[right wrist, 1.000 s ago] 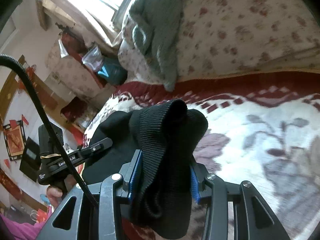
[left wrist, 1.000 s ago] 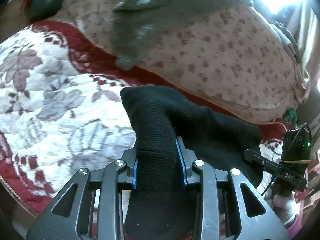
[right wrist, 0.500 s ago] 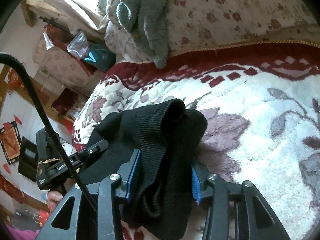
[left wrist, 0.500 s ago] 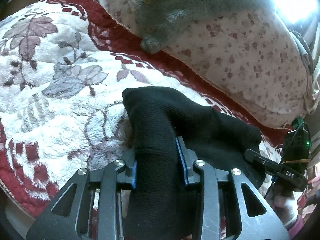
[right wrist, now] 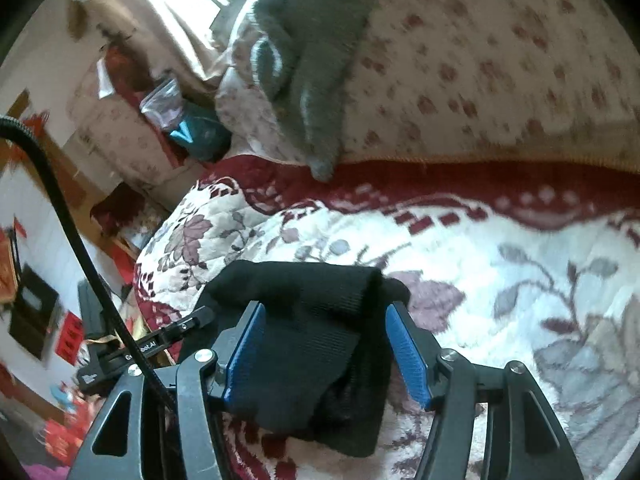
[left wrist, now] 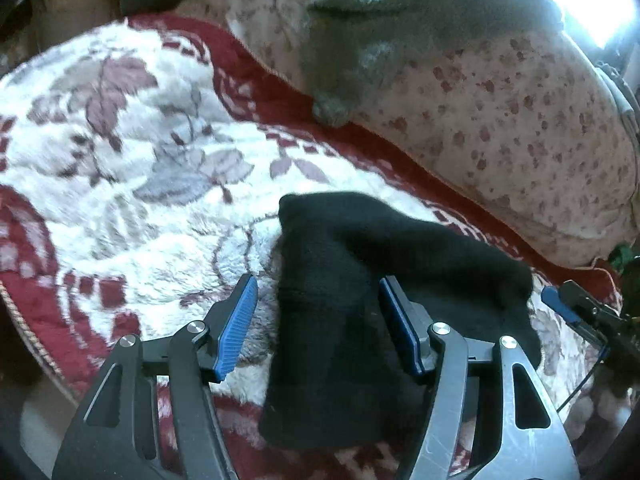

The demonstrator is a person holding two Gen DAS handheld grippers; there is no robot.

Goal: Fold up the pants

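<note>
The black pants [left wrist: 360, 280] lie bunched on the white and red floral blanket [left wrist: 140, 200]. My left gripper [left wrist: 316, 320] is open, its blue pads spread wide on either side of one end of the cloth. In the right wrist view the pants [right wrist: 304, 328] lie between the spread blue pads of my right gripper [right wrist: 324, 348], which is open too. The right gripper's tip shows at the right edge of the left wrist view [left wrist: 568, 308]. The left gripper shows at the left of the right wrist view [right wrist: 160, 344].
A large floral pillow [left wrist: 520, 120] lies behind the blanket with a grey knitted garment [left wrist: 360, 40] draped over it. A teal bag [right wrist: 196, 132] and clutter sit beyond the bed's left end. The bed edge drops off at the near left.
Both grippers have opened and let go of the black pants, which now rest on the blanket. Both cameras have pulled back slightly.
</note>
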